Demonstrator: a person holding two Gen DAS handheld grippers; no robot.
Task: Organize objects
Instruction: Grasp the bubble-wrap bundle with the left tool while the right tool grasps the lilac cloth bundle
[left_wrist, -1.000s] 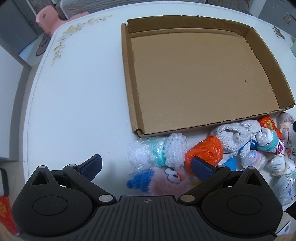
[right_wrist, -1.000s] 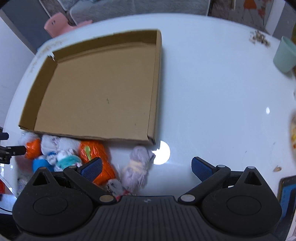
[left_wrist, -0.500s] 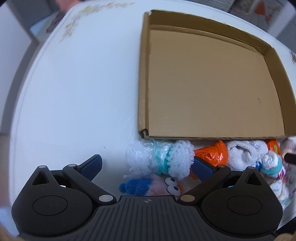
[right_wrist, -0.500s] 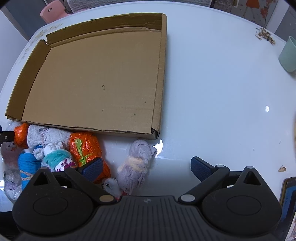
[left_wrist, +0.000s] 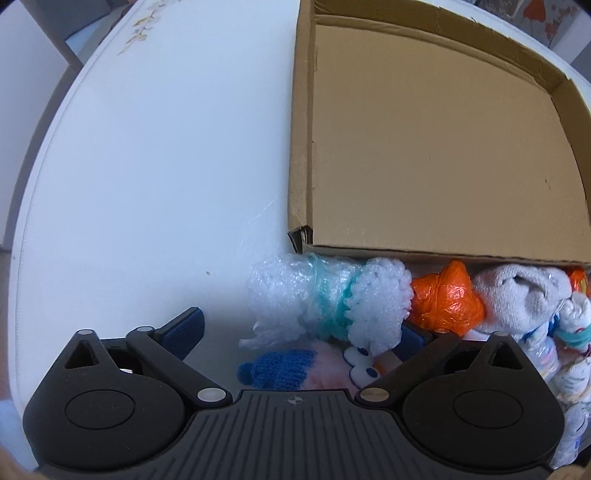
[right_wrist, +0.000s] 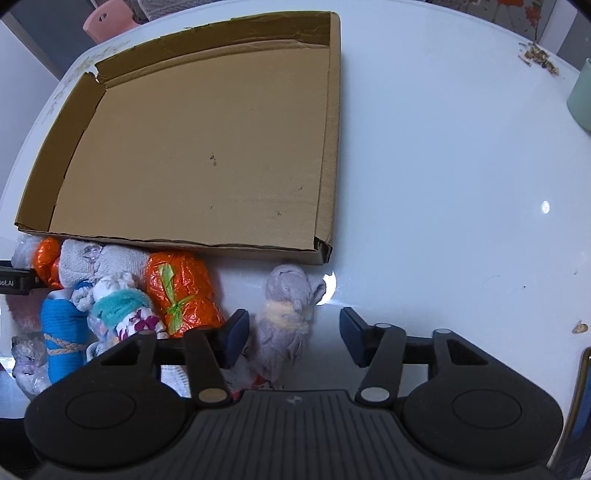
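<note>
the right gripper (right_wrist: 290, 334) has just been closing around a grey cloth bundle (right_wrist: 286, 317), pads not yet pressing; cardboard tray (right_wrist: 334, 147) at twelve o'clock on the desk (right_wrist: 461, 166).

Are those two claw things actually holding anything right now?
No. The right gripper has been closing around the grey bundle, not yet pinching it. The left gripper is open.

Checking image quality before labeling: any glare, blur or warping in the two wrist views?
Left wrist: box edges bow from fisheye, the table looks soft and evenly lit, dark vignette in corners. Right wrist: sharper, small specular glints on the table, one beside the grey bundle.
</note>
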